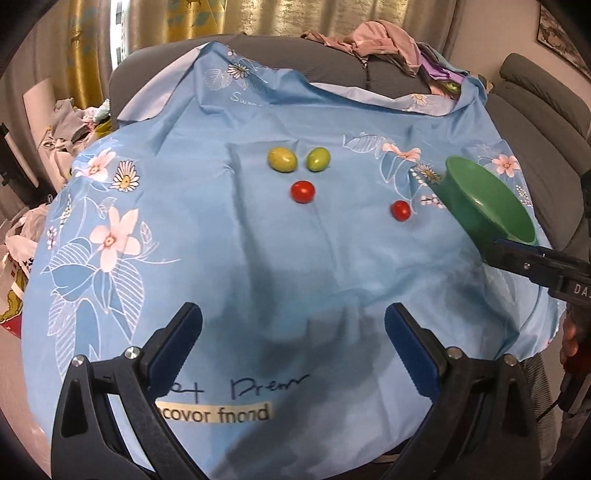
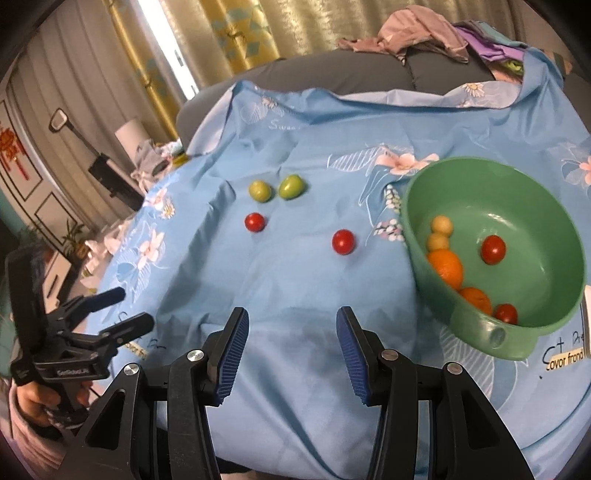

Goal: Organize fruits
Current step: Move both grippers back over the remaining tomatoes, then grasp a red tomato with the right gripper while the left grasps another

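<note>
A smooth, lightly creased blue cloth (image 2: 295, 280) printed with pale pink flowers and white leaf outlines covers a rounded surface; a grey padded sofa (image 1: 535, 122) curves behind it, strewn with crumpled clothes (image 2: 424, 26).

The landmark is a round green plastic bowl (image 2: 546, 206) with a thick rolled rim, sitting on the cloth. Inside it lie two glossy red tomatoes (image 2: 493, 249), two dimpled oranges (image 2: 445, 266) and two small pale yellow round fruits (image 2: 441, 225), most of them gathered against the bowl's near-left wall.

On the cloth left of the bowl, well apart from it, sit four loose fruits. A small shiny red tomato (image 2: 343, 242) is the nearest to the bowl. Farther left is a second red tomato (image 2: 255, 222). Beyond that one, two smooth egg-shaped green fruits (image 2: 291, 187) rest side by side, almost touching.

The right gripper (image 2: 291, 354), black with ribbed blue pads, hovers over bare cloth near-left of the bowl; its fingers stand partly apart with nothing between them. In the left wrist view one of its fingers reaches the bowl's near rim; whether it touches cannot be told.

The left gripper (image 1: 293, 354), farthest from the bowl, has its fingers spread wide, empty. A hand (image 2: 40, 402) grips its handle.
</note>
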Tool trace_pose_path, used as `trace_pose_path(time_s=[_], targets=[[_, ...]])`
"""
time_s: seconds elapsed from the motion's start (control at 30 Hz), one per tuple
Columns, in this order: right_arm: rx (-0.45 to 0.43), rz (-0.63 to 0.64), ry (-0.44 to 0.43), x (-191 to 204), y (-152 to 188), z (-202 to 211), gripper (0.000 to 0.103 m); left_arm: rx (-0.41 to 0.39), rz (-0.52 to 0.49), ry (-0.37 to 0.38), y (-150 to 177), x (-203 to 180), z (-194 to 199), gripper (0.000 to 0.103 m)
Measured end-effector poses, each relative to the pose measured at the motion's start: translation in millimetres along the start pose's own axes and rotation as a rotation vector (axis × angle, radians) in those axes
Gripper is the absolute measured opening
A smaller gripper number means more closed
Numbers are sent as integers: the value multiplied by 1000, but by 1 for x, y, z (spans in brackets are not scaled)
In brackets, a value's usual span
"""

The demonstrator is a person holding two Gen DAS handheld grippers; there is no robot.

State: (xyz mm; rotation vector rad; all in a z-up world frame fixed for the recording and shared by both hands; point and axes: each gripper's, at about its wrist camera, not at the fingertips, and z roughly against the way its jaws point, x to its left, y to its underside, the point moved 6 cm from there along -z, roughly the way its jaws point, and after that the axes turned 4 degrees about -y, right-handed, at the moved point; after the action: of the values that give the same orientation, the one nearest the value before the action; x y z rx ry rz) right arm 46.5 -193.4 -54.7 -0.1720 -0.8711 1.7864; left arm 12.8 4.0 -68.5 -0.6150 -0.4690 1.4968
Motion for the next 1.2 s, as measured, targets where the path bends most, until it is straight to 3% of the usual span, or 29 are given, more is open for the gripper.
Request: trace_pose_path(time_s=[0.47,0.93,1.2], targets=[[50,11,99,-4,-16,-38,50,-39,-27,23,-24,15,-15,100],[77,25,188,-26,-37,-76,50,-31,-63,67,-54,8,-49,100],[87,58,190,-29,-52,-102,50,1,-60,87,-64,6,-71,100]])
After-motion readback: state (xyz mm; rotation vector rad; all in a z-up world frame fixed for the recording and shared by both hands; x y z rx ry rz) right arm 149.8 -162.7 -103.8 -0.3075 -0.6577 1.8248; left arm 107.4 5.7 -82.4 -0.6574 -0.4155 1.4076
